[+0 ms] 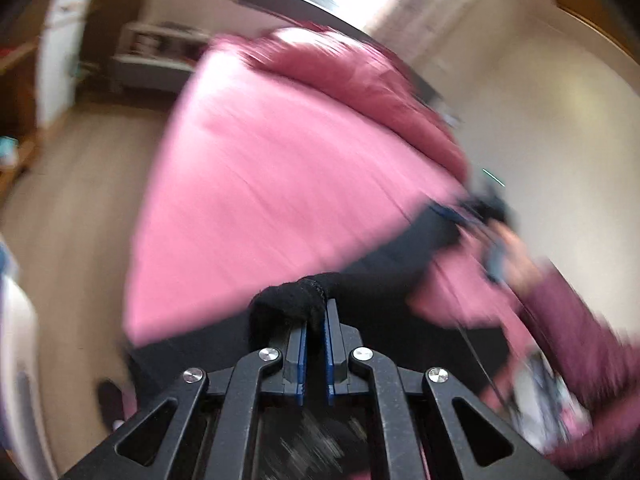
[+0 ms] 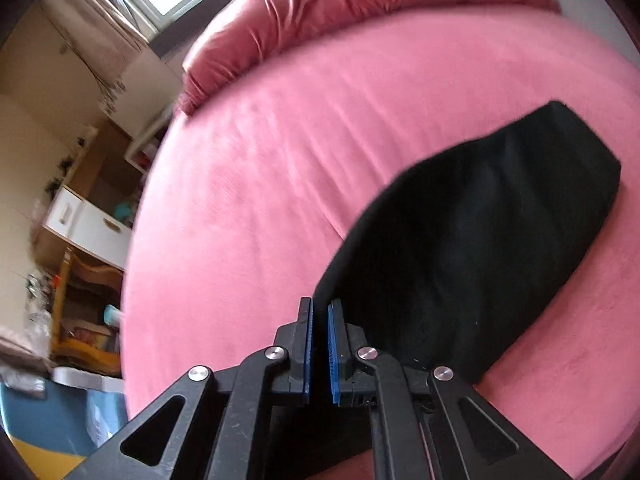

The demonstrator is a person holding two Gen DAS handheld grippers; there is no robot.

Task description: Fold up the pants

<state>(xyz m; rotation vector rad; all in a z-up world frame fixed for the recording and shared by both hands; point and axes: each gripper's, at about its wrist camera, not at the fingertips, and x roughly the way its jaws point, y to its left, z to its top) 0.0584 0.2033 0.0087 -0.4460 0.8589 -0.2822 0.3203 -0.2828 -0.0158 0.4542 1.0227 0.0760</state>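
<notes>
The black pants (image 2: 480,220) lie in a long folded strip across the pink bed sheet (image 2: 280,160). My right gripper (image 2: 320,308) is at the strip's near corner, its blue pads shut with the fabric edge pinched at their tips. In the blurred left wrist view, my left gripper (image 1: 316,312) is shut on a bunched black end of the pants (image 1: 296,296). From there the cloth runs right toward the right gripper (image 1: 476,210), held by a hand in a maroon sleeve (image 1: 580,320).
A rumpled darker pink duvet (image 2: 320,12) lies along the bed's far side. Wooden floor (image 1: 80,200) and a white cupboard (image 1: 60,60) lie to the left of the bed. White drawers (image 2: 88,220) and a blue box (image 2: 48,412) stand beside the bed.
</notes>
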